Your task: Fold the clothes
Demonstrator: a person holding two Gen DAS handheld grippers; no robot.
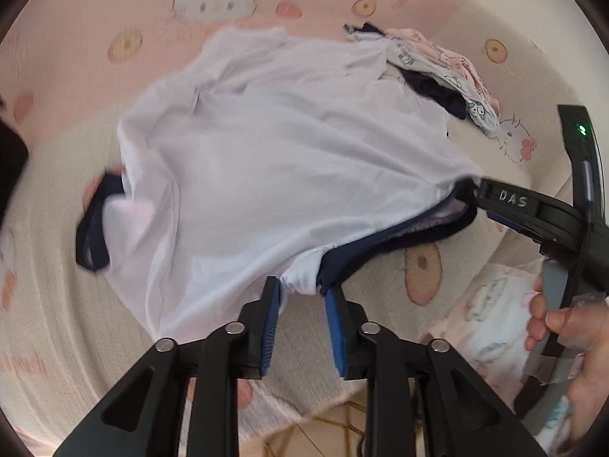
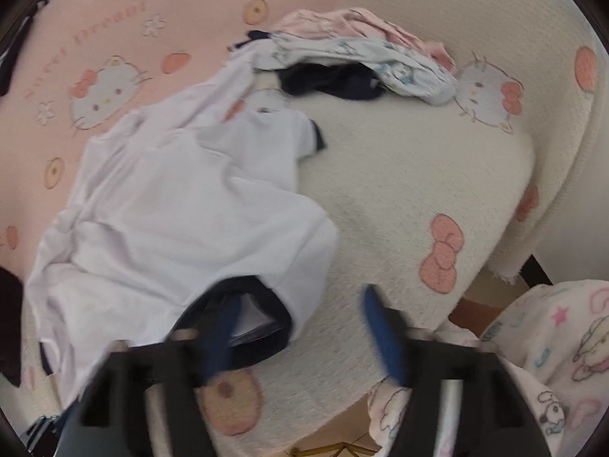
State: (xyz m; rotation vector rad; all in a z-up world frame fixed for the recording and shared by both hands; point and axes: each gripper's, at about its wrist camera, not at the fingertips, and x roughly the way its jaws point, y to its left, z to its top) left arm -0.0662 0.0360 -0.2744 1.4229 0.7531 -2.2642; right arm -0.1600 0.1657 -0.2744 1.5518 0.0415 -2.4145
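- Blanket [image 1: 76, 190]: cream and pink fleece with cat-face and bow prints, covering the whole work surface; every garment lies on it.
- Shirt [image 1: 274, 160]: white, with navy collar and cuff trim, spread crumpled across the middle of the blanket. In the left wrist view its near hem reaches down to the left gripper; in the right wrist view its navy-edged opening [image 2: 243, 316] lies just ahead of the right gripper's left finger.
- Pile [image 2: 361, 61]: pink, pale printed and navy garments heaped on the far side of the blanket, touching the shirt's far edge.
- Left gripper [image 1: 302, 301]: jaws apart, blue pads visible; a bunched white fold of the hem sits at the mouth of the gap, beside the left pad. Whether the pads touch it cannot be told.
- Right gripper [image 2: 304, 323]: jaws wide apart and motion-blurred. The left finger overlaps the navy opening; the right finger is over bare blanket. Seen from the left wrist, its tip [image 1: 483, 190] meets the shirt's right edge.
- Hand [image 1: 563, 327]: wrapped around the right gripper's handle, at the right edge of the left wrist view.
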